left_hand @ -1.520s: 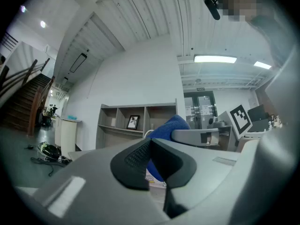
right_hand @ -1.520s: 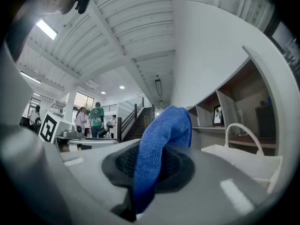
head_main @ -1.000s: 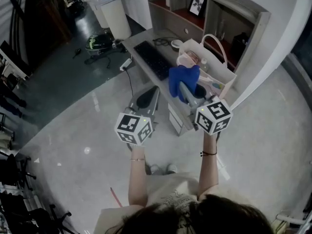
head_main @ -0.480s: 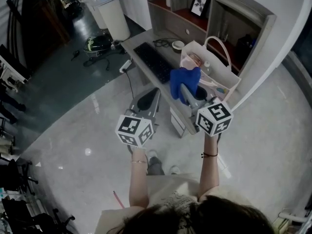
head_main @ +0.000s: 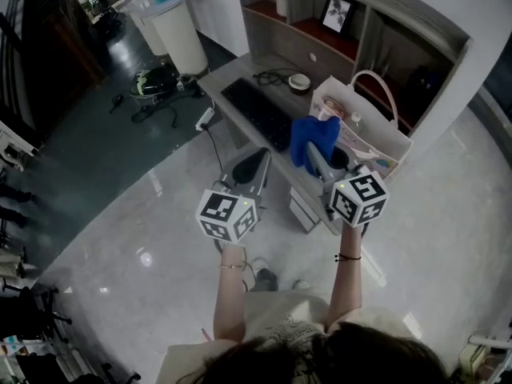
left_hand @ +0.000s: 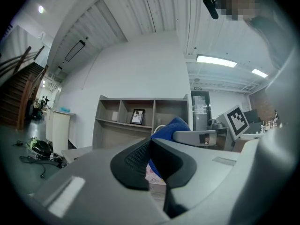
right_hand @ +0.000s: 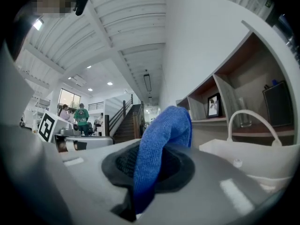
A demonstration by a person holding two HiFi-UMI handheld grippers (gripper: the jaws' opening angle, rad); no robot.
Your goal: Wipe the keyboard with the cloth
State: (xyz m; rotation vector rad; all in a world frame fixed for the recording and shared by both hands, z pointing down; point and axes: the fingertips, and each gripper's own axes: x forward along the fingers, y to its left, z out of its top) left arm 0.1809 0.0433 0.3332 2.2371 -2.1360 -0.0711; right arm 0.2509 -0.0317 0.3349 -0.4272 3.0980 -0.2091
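The black keyboard (head_main: 258,112) lies on the grey desk (head_main: 232,74), ahead of both grippers. My right gripper (head_main: 318,157) is shut on a blue cloth (head_main: 314,138), which stands up out of its jaws, held in the air just short of the desk's near end. The right gripper view shows the cloth (right_hand: 161,135) clamped between the dark pads (right_hand: 123,163). My left gripper (head_main: 246,166) hovers over the floor to the left of the desk's near end, jaws together and holding nothing. In the left gripper view its pads (left_hand: 133,161) meet, with the cloth (left_hand: 169,124) behind them.
A white handled bag (head_main: 370,130) stands on the desk right of the keyboard. A cable and a small round item (head_main: 300,81) lie at the far end. Shelves with a photo frame (head_main: 339,12) rise behind. A white bin (head_main: 172,22) and a helmet (head_main: 152,78) are at left.
In the head view the desk and both grippers have drifted slightly right and down. The cloth stays clamped in the right gripper, and the left gripper stays shut.
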